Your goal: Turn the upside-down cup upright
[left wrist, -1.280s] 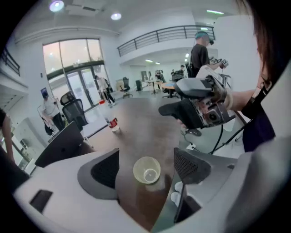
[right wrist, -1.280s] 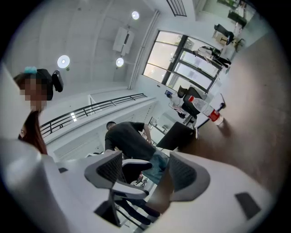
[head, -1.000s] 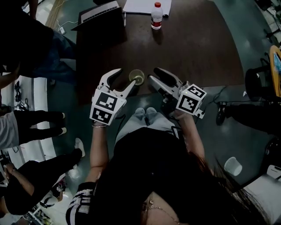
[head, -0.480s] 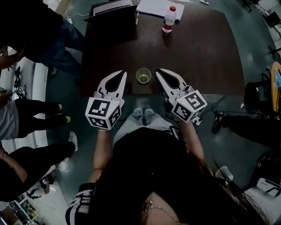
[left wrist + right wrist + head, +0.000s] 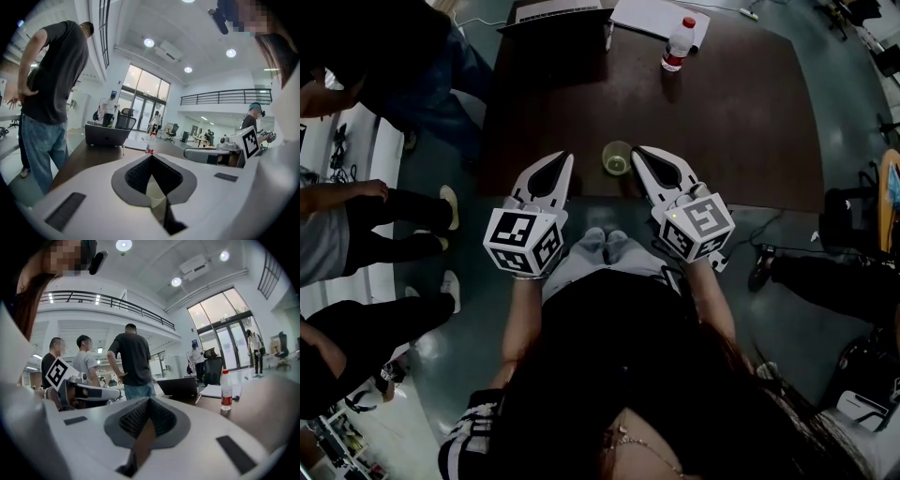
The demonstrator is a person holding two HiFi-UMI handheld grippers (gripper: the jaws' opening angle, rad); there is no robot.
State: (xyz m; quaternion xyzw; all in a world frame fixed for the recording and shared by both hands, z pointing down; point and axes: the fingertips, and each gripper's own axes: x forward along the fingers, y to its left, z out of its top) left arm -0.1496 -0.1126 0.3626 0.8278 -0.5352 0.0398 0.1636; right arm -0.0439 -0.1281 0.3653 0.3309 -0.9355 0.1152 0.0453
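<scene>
Head view: the cup (image 5: 617,157) is seen upright at the table (image 5: 741,122) edge, between the left tool (image 5: 564,164) and right tool (image 5: 643,156). Both tools are closed completely, with nothing gripped.

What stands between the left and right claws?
The cup on the table stands between the left claw and the right claw, seen in the head view.

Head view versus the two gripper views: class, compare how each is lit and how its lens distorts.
Head view: dim and underexposed, the cup a pale spot on the dark table. Left gripper view: bright, the ceiling lamps flare, fisheye-curved, corners black. Right gripper view: equally bright, the balcony railing bows, corners black too.
</scene>
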